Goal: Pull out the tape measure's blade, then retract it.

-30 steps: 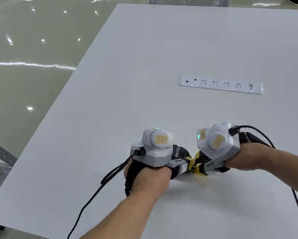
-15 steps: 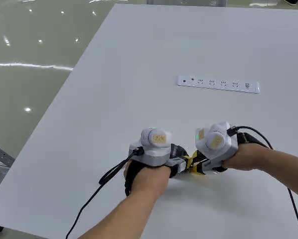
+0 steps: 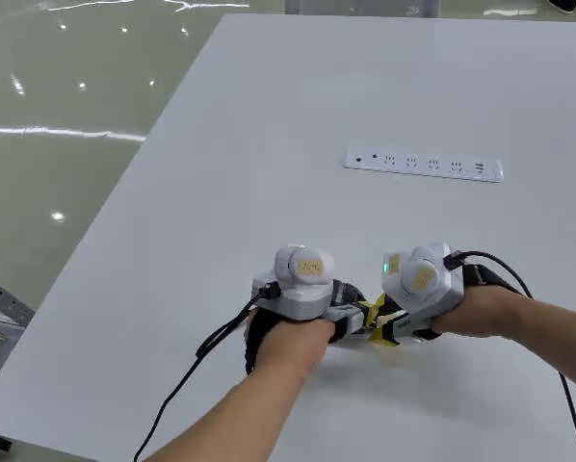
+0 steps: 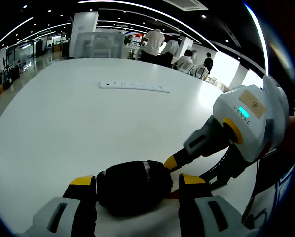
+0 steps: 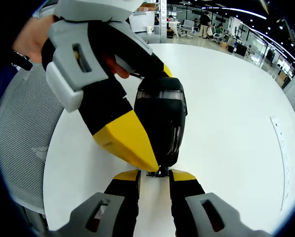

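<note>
Left hand-held gripper (image 4: 137, 179) half hides the tape measure (image 5: 163, 118).

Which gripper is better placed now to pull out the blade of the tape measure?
The right gripper. Its jaws stand close on either side of the blade's hook, while the left gripper clamps the tape measure, so the left should probably just hold it steady.

No legible text, lettering (image 4: 238, 112) on right claw (image 5: 154, 176) housing too blurred
</note>
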Motion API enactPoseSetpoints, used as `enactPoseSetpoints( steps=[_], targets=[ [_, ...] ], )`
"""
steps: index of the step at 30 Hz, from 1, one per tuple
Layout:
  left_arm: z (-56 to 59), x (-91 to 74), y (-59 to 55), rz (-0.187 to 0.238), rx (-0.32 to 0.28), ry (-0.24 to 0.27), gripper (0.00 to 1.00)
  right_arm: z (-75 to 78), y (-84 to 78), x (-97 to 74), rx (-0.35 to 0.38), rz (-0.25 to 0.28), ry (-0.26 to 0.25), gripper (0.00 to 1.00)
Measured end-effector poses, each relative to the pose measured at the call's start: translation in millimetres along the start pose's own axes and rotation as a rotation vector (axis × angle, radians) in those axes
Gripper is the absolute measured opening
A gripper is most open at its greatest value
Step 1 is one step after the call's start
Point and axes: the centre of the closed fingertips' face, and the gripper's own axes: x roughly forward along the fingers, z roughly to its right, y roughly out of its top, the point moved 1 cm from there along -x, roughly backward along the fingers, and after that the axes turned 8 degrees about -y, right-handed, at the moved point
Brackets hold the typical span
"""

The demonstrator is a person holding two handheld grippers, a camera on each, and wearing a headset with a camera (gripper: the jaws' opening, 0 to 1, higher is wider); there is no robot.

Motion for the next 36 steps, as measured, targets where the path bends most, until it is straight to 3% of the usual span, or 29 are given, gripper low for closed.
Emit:
enactPoseSetpoints(
  steps=[8, 18, 36],
  targets=[
    [-2.8, -9.3, -8.0, -0.035, 0.023, -0.003, 0.67, 2.1, -5.3, -4.1, 0.077, 0.004, -0.041, 0.34],
    [1.2, -18.9, -12.9, -0.056, 0.082, -0.037, 0.73, 5.4, -1.5, -23.2, 0.217, 0.090, -0.095, 0.38],
    [11.5, -52.5, -20.4, -0.086, 0.188, -0.074, 0.78, -14.0, -1.7, -75.6, 0.414, 0.199, -0.247, 0.55]
  ],
)
